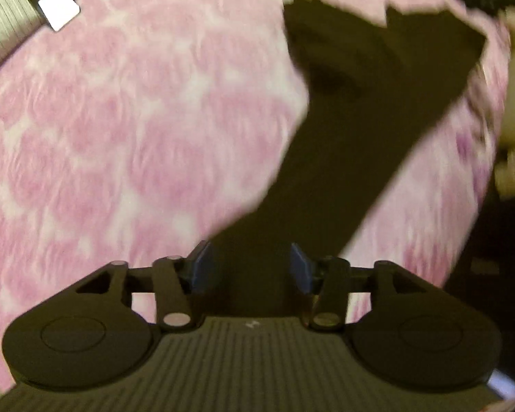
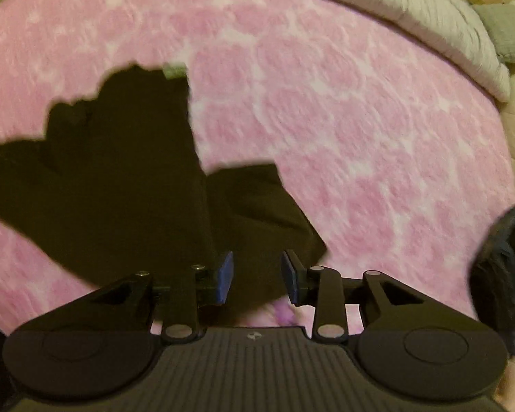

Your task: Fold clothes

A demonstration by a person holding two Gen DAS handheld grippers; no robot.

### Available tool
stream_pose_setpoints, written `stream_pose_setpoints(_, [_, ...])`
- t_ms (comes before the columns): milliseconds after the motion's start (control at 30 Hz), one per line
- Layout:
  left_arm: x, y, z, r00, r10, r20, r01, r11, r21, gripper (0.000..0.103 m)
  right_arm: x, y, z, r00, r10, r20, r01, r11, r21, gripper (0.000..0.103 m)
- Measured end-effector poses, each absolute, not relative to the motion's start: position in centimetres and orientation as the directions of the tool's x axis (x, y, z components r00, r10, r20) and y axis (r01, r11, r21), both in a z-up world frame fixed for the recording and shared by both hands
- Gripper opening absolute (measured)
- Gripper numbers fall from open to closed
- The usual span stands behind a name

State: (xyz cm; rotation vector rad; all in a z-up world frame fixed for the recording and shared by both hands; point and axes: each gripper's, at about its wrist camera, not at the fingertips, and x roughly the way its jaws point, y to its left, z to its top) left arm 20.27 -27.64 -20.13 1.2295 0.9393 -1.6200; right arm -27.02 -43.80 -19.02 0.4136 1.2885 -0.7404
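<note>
One dark garment (image 2: 127, 178), seemingly folded, on one pink blanket (image 2: 360, 120).

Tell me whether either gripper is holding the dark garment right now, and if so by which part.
Neither holds it. The left gripper and right gripper both stand open above the dark garment, which lies on the pink blanket.

Bed (image 2: 360, 110) covered by pink-and-white fuzzy blanket (image 1: 120, 137). Dark garment (image 2: 120, 178) lies spread directly on it. Grey-white ribbed bedding (image 2: 412, 10) bunched along the far edge.
</note>
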Motion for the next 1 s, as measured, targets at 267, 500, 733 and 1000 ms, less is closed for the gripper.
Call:
stream_pose_setpoints(267, [10.4, -39.2, -26.3, -0.33, -0.276, -0.903, 0.896, -0.392, -0.208, 0.057, -21.6, -43.1, -21.5, 0.221, -0.158, -0.962, 0.618, 0.786, 0.013, 0.06])
stream_pose_setpoints(500, [7.1, -43.0, -28.0, -0.396, -0.274, -0.876, 0.889, -0.353, -0.291, 0.004, -23.1, -43.3, -23.0, 0.187, -0.115, -0.976, 0.61, 0.792, 0.023, 0.063])
stream_pose_setpoints(733, [8.3, -36.0, -19.4, -0.422, -0.314, -0.851, 0.867, -0.413, -0.278, 0.003, -24.5, -45.7, -22.0, 0.22, -0.149, -0.964, 0.645, 0.764, 0.029, 0.063])
stream_pose_setpoints(1000, [10.2, -24.0, -16.5, -0.255, -0.287, -0.924, 0.956, -0.217, -0.196, 0.003, -20.4, -47.8, -21.4, 0.332, -0.115, -0.936, 0.564, 0.82, 0.099, 0.068])
